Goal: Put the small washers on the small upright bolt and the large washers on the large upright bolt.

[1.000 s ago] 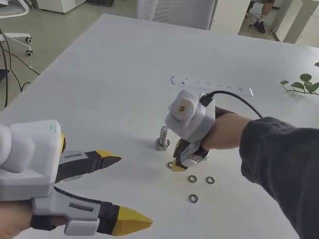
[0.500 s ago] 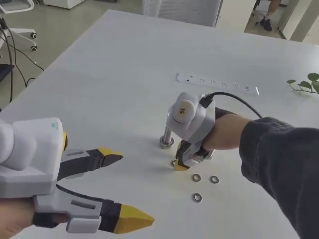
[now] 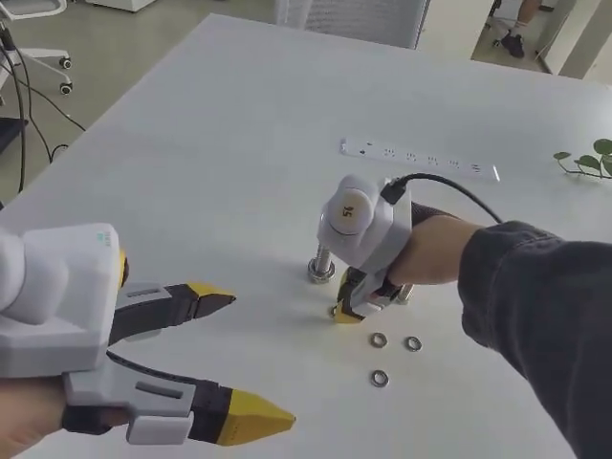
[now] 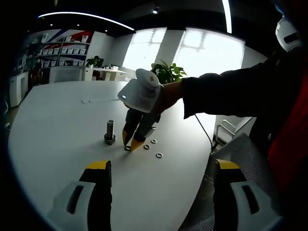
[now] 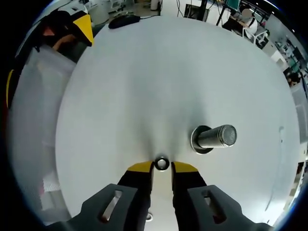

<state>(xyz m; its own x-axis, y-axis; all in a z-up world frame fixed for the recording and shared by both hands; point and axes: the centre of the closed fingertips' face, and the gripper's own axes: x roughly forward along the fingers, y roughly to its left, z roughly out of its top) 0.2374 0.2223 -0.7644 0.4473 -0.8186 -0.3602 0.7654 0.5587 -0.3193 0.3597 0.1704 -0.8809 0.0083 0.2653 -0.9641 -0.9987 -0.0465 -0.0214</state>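
Yellow tips of the right gripper (image 5: 162, 166) flank a washer (image 5: 161, 163), clamp unclear: pinch squarely, lift level toward the bolt (image 5: 214, 137) at 2 o'clock; left gripper (image 4: 162, 166) hangs released.

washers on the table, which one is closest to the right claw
The washer between the right claw's yellow tips, beside the upright bolt. The other three washers lie loose in a cluster, clear of the claw, farther from the bolt.

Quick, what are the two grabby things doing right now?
Left hand-held gripper: open, holding nothing.
Right hand-held gripper: closed on a washer.
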